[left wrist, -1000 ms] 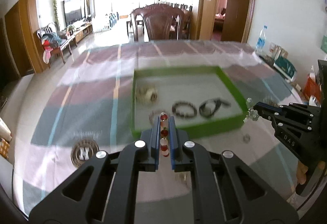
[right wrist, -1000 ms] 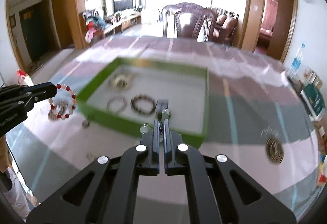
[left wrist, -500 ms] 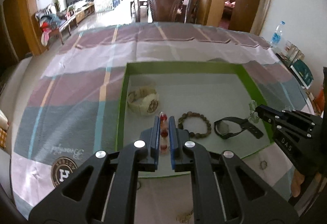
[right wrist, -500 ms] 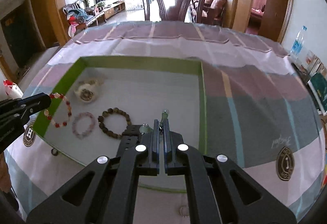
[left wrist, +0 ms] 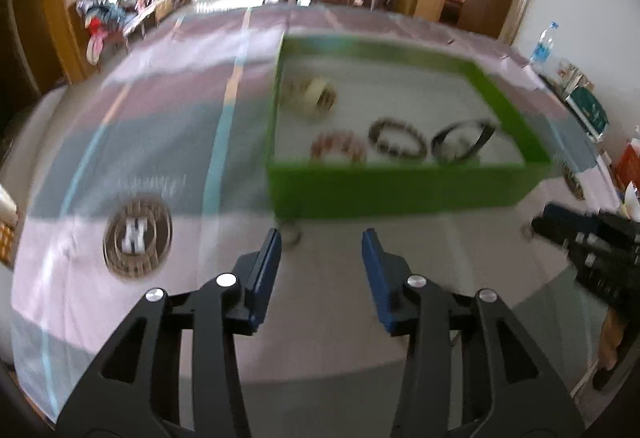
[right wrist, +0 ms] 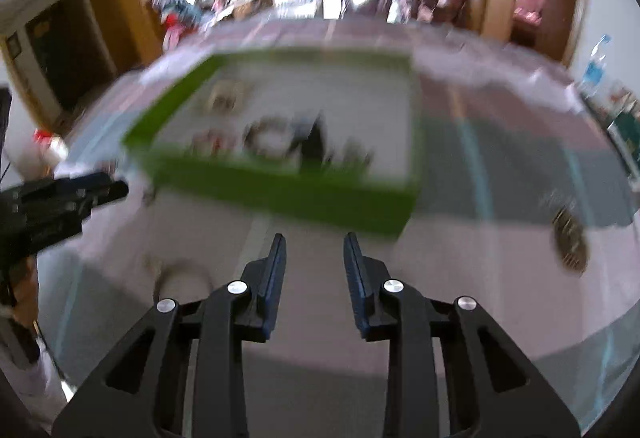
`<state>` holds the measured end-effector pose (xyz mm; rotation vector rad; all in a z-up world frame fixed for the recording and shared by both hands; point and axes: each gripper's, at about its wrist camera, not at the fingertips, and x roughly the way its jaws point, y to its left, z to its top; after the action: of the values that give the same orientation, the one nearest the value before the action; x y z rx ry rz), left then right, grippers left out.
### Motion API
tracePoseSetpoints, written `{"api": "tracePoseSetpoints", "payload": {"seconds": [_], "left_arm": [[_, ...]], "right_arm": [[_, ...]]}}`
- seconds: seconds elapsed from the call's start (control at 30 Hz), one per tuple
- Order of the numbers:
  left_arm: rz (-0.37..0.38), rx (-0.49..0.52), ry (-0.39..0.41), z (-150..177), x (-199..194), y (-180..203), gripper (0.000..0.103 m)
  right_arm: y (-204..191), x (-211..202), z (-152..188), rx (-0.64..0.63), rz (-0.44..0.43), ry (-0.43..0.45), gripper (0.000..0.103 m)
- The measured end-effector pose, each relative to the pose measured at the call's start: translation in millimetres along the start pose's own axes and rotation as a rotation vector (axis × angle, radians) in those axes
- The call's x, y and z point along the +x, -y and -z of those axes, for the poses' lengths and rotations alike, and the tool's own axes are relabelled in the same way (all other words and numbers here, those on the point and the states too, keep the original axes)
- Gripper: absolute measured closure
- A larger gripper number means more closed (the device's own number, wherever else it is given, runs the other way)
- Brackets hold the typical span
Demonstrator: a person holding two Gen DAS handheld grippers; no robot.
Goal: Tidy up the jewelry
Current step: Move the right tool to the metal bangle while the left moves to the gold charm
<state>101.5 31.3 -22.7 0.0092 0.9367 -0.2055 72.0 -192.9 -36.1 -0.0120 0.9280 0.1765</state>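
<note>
Left tongs: spread wide, nothing held, short of green tray near wall.
Right tongs: spread wide, nothing held.
Surface: bare cloth under both.

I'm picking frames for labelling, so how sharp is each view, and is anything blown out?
Left wrist view: moderate motion blur, but the green tray and the bracelets in it stay recognisable; the left gripper is crisp. Right wrist view: heavy smear, tray contents unreadable, only the right gripper sharp. Both views: far window overexposed, strong fisheye bending.
</note>
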Motion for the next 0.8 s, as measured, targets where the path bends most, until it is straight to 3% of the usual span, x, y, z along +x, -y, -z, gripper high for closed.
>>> {"api": "tracePoseSetpoints", "payload": {"seconds": [0.1, 0.2, 0.27, 0.43, 0.5, 0.57, 0.8], "left_arm": [[-0.006, -0.023, -0.024, 14.0, 4.8, -5.7, 0.057], [-0.005, -0.019, -0.026, 24.9, 2.2, -4.7, 0.052], [0.003, -0.004, -0.026, 30.4, -0.1, -1.8, 0.049], [0.012, 0.023, -0.037, 40.8, 1.2, 7.7, 0.047], [0.009, 0.027, -0.04, 41.4, 2.3, 10.6, 0.046], [0.004, 0.032, -0.04, 43.6, 3.4, 13.5, 0.043], [0.014, 0.036, -0.039, 47.7, 1.4, 18.0, 0.041]], "right_arm": [[-24.2, 14.8, 16.9, -0.039, -0.057, -0.058, 0.073], [-45.5, 21.4, 21.9, -0.082, -0.086, -0.076, 0.062], [-60.1, 27.4, 24.7, -0.117, -0.091, -0.086, 0.061], [-75.9, 37.2, 27.6, -0.181, -0.014, -0.091, 0.059], [-71.5, 34.6, 28.8, -0.172, 0.003, -0.094, 0.058], [-62.8, 32.6, 30.1, -0.155, 0.032, -0.091, 0.05], [-10.7, 17.0, 44.7, -0.036, 0.141, -0.088, 0.049]]}}
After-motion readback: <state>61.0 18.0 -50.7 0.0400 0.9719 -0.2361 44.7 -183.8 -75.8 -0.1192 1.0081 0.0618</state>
